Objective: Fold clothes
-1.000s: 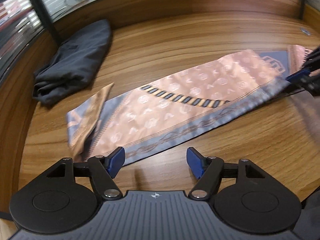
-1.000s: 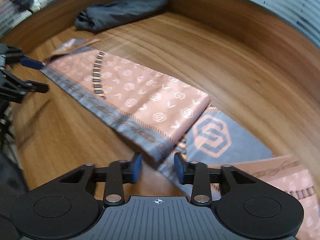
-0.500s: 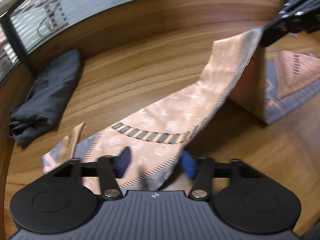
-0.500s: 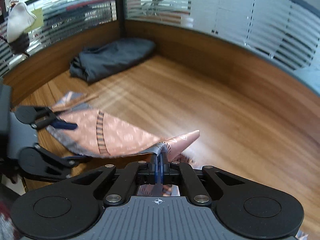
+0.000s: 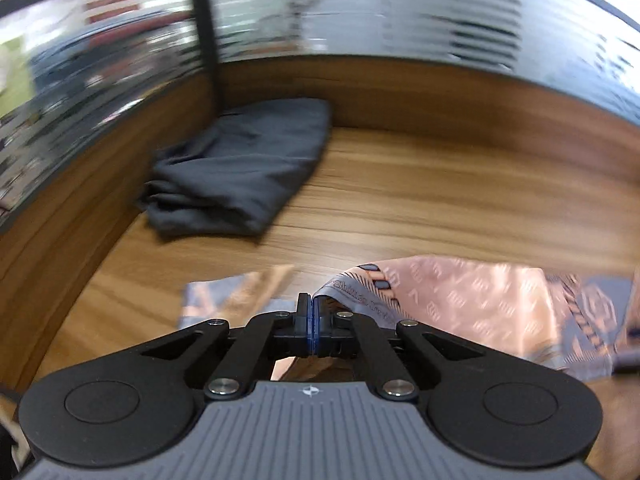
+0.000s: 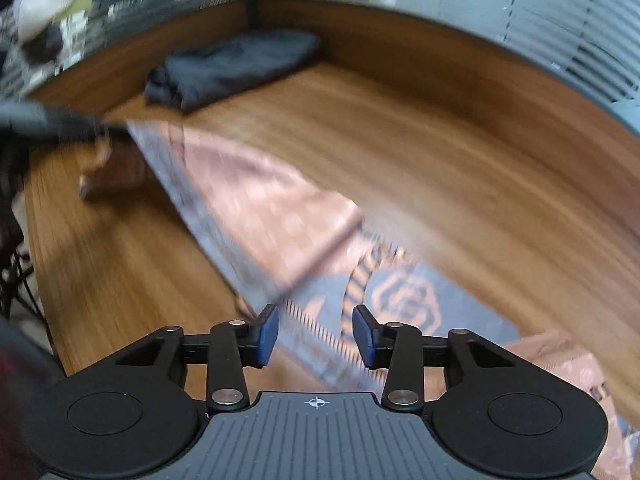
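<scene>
A long pink and grey patterned scarf (image 5: 472, 300) lies across the wooden table (image 5: 440, 200). My left gripper (image 5: 310, 312) is shut on the scarf's grey printed edge and holds that end lifted above the table. In the right wrist view the scarf (image 6: 272, 216) runs from the blurred left gripper (image 6: 100, 128) at upper left down to my right gripper (image 6: 316, 330). The right jaws are opening; the scarf's striped edge lies under the gap and the blue pads (image 6: 269, 330) do not press it.
A folded dark grey garment (image 5: 240, 172) (image 6: 232, 64) lies in the far corner of the table. A raised wooden wall (image 5: 440, 92) rims the table, with slatted glass panels (image 6: 520, 20) above it. Bare wood stretches to the right of the scarf.
The left jaws closed on the scarf's edge and lifted it. The right gripper, shut on the other end and raised half a second ago, has let go and stands open low over the table.
</scene>
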Demonstrator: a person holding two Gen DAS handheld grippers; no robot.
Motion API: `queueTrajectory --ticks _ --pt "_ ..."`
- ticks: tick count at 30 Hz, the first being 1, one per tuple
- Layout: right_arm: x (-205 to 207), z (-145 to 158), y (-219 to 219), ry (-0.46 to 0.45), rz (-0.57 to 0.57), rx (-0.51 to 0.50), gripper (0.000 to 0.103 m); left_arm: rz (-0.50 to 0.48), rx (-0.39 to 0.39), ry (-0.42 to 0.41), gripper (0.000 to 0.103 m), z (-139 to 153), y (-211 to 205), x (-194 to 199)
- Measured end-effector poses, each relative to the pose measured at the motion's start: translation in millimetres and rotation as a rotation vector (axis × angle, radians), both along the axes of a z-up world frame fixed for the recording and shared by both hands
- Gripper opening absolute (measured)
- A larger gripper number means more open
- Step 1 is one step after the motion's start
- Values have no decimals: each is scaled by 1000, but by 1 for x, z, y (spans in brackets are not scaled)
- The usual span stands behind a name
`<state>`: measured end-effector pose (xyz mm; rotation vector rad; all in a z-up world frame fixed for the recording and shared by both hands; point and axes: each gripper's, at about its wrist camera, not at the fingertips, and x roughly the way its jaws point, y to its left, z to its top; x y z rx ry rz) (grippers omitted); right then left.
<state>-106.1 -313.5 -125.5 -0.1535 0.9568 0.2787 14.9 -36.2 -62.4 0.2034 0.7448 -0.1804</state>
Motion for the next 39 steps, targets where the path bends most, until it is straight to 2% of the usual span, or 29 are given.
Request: queueTrajectory --ticks 5,9,12,14,16,22,27,31,35,39 --pt "-7 -24 3 25 7 -75 44 107 15 -30 0 14 26 2" --pt "-5 -33 -6 34 -3 -80 43 155 14 -42 0 20 40 -3" --pt "1 -34 -15 45 -23 -54 41 188 -31 -34 0 22 50 -7" --pt "4 -34 -19 54 -32 -32 27 207 -39 -27 0 20 54 -9" --pt "6 -34 -23 61 -42 -26 5 212 -42 -28 0 19 57 -13" --pt "-8 -11 -32 99 -14 -15 3 195 -38 -39 0 28 62 -30" --pt "-28 37 -39 212 9 39 3 179 -58 -12 0 60 66 -38" --pt "-21 80 -55 226 -38 103 3 158 -22 -16 0 78 54 -22" --pt "15 85 -67 176 -68 71 3 138 24 -24 1 75 36 9" --pt "57 66 -72 153 -71 28 3 131 66 5 1 52 16 50"
